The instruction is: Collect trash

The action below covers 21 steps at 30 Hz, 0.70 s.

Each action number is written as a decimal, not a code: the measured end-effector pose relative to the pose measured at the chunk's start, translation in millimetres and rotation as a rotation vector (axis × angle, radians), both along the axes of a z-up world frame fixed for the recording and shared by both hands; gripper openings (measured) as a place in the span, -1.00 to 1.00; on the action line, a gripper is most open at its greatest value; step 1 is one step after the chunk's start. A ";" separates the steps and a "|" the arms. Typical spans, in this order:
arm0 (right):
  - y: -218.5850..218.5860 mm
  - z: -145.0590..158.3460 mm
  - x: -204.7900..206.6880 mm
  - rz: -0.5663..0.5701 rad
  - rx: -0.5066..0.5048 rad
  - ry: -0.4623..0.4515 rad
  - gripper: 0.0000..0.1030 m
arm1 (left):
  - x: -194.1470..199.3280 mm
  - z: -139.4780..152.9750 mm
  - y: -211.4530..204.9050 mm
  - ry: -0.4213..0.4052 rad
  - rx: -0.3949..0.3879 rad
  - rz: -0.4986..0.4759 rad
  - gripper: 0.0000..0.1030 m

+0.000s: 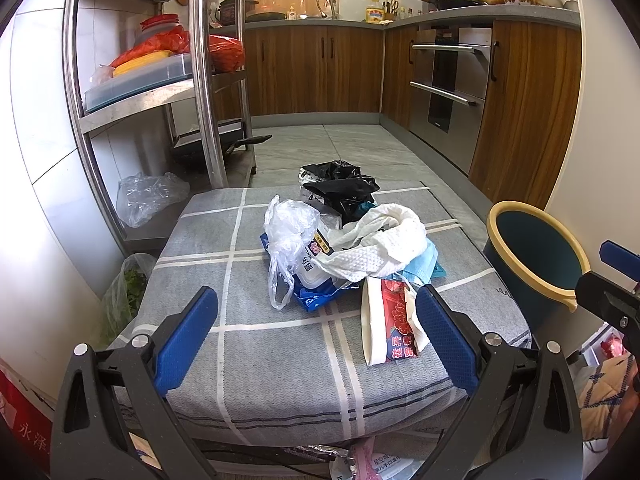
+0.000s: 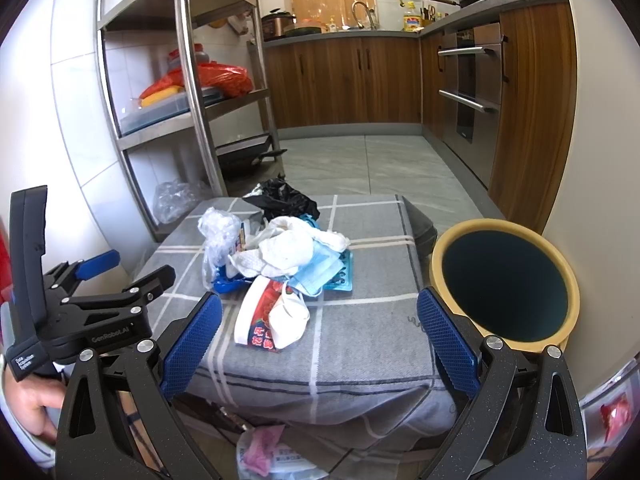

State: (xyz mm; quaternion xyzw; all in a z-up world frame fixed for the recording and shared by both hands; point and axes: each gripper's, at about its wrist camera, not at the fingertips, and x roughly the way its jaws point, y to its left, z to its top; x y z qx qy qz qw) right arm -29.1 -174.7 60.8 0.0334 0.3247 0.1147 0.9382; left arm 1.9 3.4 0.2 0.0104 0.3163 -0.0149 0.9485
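A heap of trash lies on a low table under a grey checked cloth [image 1: 280, 344]. In it are a white paper towel [image 1: 380, 248], a clear plastic bag [image 1: 288, 232], a black bag [image 1: 344, 188], a blue face mask [image 2: 320, 268] and a red-and-white packet [image 1: 390, 324] nearest me. My left gripper [image 1: 316, 304] is open just short of the heap, empty. My right gripper [image 2: 320, 308] is open too, its fingers either side of the red-and-white packet [image 2: 260, 316], not touching it. A dark bin with a yellow rim [image 2: 504, 280] stands right of the table.
A steel shelf rack [image 1: 200, 80] with tubs and red bags stands at the left. Plastic bags [image 1: 148, 196] lie at its foot. Wooden cabinets and an oven [image 1: 448, 88] line the back and right. More wrappers [image 2: 272, 456] lie under the table. A hand [image 2: 28, 408] holds the left gripper.
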 end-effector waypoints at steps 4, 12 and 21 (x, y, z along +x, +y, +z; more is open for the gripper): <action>-0.2 0.8 0.1 0.001 -0.001 -0.001 0.89 | 0.1 0.0 -0.2 0.000 0.000 0.000 0.89; -0.8 1.5 0.2 -0.002 0.001 -0.002 0.89 | 0.1 0.2 -0.1 0.000 0.000 0.001 0.89; -1.6 7.4 -0.4 -0.011 -0.003 -0.019 0.89 | 1.3 1.2 -1.2 -0.003 -0.004 0.003 0.89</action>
